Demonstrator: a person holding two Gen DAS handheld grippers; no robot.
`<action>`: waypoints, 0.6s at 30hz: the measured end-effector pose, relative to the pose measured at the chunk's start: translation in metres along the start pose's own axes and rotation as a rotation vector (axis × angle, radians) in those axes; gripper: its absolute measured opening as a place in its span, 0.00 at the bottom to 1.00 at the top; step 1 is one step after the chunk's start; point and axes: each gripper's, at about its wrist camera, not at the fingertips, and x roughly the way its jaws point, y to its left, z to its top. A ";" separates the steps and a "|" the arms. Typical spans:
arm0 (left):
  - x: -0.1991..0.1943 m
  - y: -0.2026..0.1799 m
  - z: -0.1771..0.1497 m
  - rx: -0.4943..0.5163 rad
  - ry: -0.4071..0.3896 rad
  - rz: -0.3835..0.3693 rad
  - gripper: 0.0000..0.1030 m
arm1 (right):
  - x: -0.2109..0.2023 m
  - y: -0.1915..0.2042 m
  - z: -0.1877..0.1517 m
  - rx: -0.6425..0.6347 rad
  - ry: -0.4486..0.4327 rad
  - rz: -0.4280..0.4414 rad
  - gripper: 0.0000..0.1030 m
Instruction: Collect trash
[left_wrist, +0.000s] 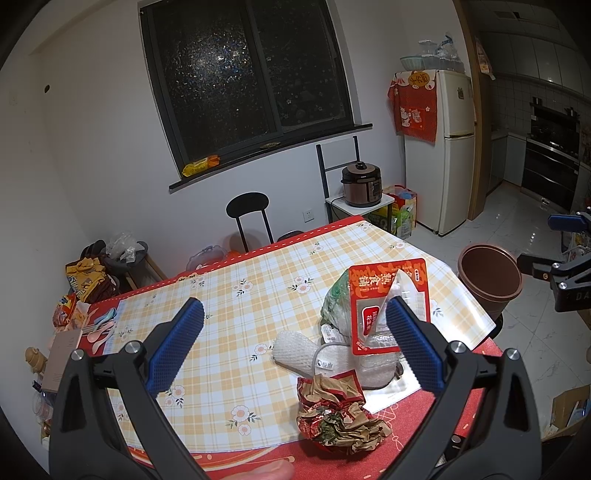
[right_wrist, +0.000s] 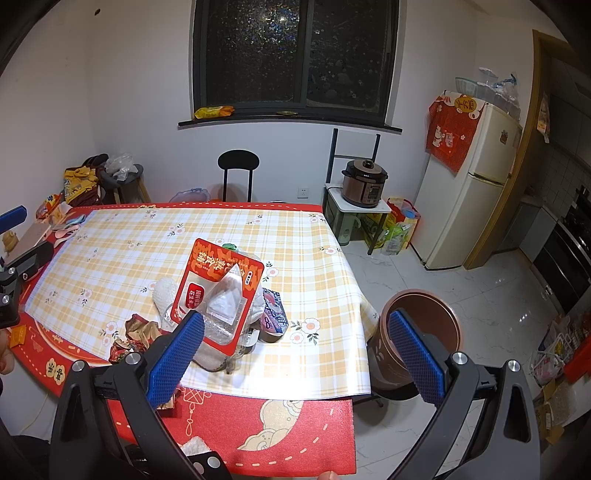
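Note:
A pile of trash lies near the table's right front corner: a red snack pouch (left_wrist: 384, 299) (right_wrist: 218, 280), a white foam net (left_wrist: 295, 349) (right_wrist: 164, 295), a crumpled red and gold wrapper (left_wrist: 338, 413) (right_wrist: 135, 334) and clear plastic bags (left_wrist: 336, 299). A brown bin (left_wrist: 489, 280) (right_wrist: 417, 343) stands on the floor beside the table's right edge. My left gripper (left_wrist: 295, 350) is open above the pile, holding nothing. My right gripper (right_wrist: 295, 354) is open and empty over the table's corner, between the pile and the bin.
The table (right_wrist: 147, 240) carries a plaid cloth over red. Spoons and a box (left_wrist: 64, 354) lie at its left end. A black chair (right_wrist: 238, 173) stands behind it. A rice cooker (right_wrist: 364, 182) on a stand and a fridge (right_wrist: 469, 199) stand at the right.

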 end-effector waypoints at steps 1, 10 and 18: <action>0.001 0.000 0.000 0.001 -0.001 0.000 0.95 | 0.000 0.000 0.000 0.000 0.000 0.000 0.96; 0.001 0.000 0.000 0.001 0.000 0.000 0.95 | 0.000 0.007 0.012 0.001 0.001 -0.002 0.96; 0.001 -0.001 -0.001 0.001 0.000 0.000 0.95 | 0.000 0.000 -0.003 0.001 0.003 -0.002 0.96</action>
